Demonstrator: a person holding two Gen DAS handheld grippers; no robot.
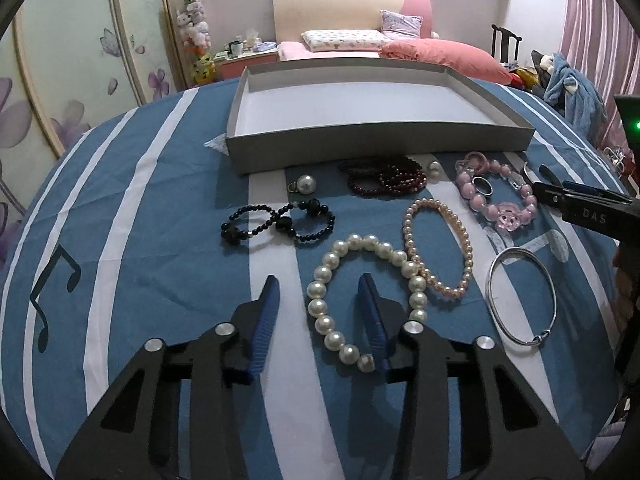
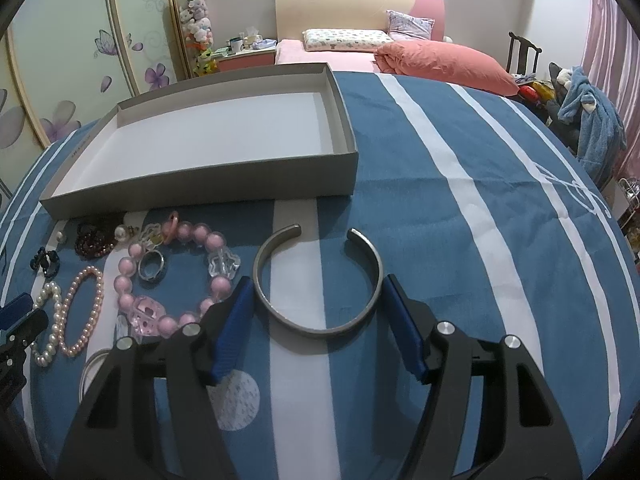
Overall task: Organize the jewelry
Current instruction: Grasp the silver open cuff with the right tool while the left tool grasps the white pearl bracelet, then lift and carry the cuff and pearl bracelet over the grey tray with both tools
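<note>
Jewelry lies on a blue striped cloth in front of an empty grey box (image 1: 376, 142) (image 2: 200, 182). My left gripper (image 1: 320, 284) is open, its jaws either side of the left arc of a white pearl bracelet (image 1: 320, 292), low over the cloth. My right gripper (image 2: 318, 282) is open, its jaws either side of an open silver cuff bangle (image 2: 316, 330). Nearby lie a pink pearl bracelet (image 1: 466, 248) (image 2: 94, 304), a black bead bracelet (image 1: 280, 222), a dark red bead bracelet (image 1: 386, 180), a pink bead bracelet (image 1: 500, 204) (image 2: 180, 272), a ring (image 1: 483, 186) (image 2: 152, 266) and a thin silver bangle (image 1: 520, 296).
Loose pearl earrings (image 1: 306, 184) lie near the box front. The right gripper's fingers (image 1: 580, 200) show at the right edge of the left wrist view. Behind the table stand a bed (image 1: 360, 44), a wardrobe (image 1: 60, 60) and a chair with clothes (image 2: 588, 120).
</note>
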